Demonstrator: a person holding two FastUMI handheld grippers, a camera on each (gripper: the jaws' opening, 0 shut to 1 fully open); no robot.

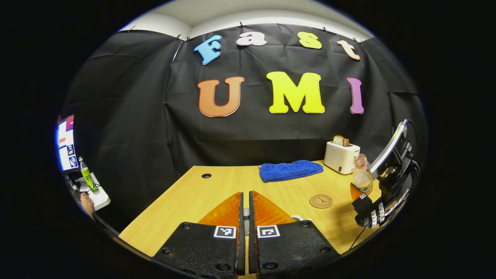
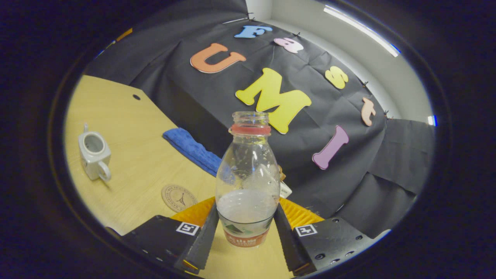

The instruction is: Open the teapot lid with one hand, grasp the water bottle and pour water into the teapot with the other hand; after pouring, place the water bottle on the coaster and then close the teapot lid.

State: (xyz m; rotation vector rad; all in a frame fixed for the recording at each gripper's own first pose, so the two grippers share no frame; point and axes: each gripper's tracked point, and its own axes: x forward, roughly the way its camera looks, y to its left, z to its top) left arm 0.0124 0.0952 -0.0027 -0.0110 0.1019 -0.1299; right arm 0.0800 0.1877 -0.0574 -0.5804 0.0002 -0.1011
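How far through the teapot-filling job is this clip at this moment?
Done: the teapot stands open on the table, its lid apparently pinched in the left gripper. In hand: the right gripper clamps the uncapped water bottle, raised and only slightly tilted. Whether pouring has happened can't be told. Left: bottle onto the coaster, then lid back on.

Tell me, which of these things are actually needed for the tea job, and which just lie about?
Needed: water bottle in right gripper, lidless teapot, coaster, left gripper.
Lying about: blue towel, toaster with bread.
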